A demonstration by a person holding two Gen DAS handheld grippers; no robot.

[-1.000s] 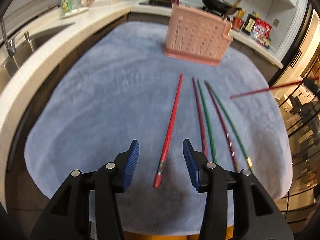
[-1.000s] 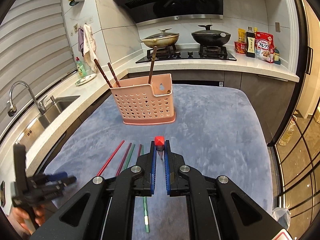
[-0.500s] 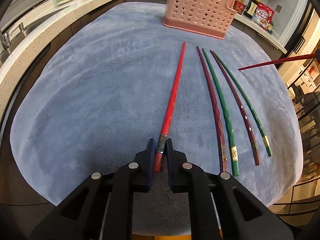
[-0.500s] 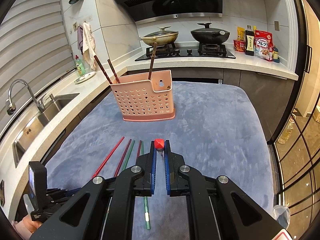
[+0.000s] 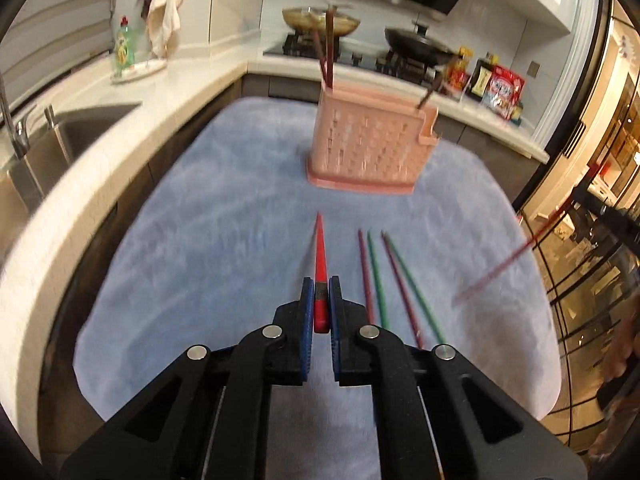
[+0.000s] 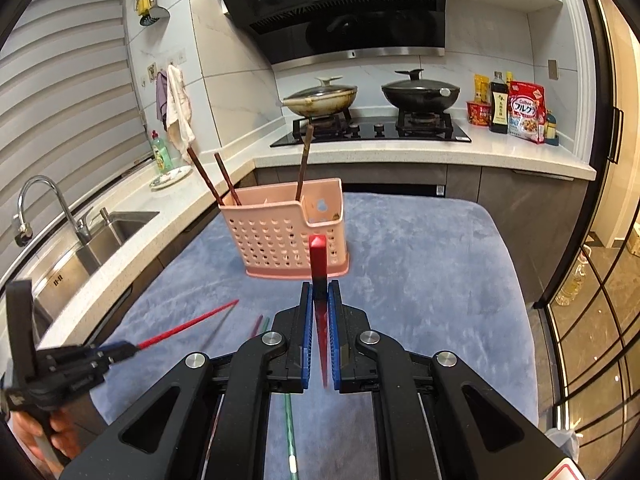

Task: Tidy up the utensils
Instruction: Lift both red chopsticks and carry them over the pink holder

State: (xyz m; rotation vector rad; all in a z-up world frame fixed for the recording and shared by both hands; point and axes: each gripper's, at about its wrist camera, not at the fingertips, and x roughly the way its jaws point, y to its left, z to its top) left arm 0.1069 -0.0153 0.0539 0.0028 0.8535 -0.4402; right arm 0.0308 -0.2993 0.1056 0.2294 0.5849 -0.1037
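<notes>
The left claw (image 5: 321, 300) is clamped on the butt end of a red chopstick (image 5: 320, 248), whose tip points toward the pink utensil basket (image 5: 370, 152) at upper centre of the frame. The right claw (image 6: 320, 304) grips a second red chopstick (image 6: 319, 258), its square butt end rising in front of the basket (three brown chopsticks (image 6: 303, 164) stand inside). Four maroon and green chopsticks (image 5: 378, 280) lie side by side on the blue-covered worktop (image 5: 200, 260), right of centre.
</notes>
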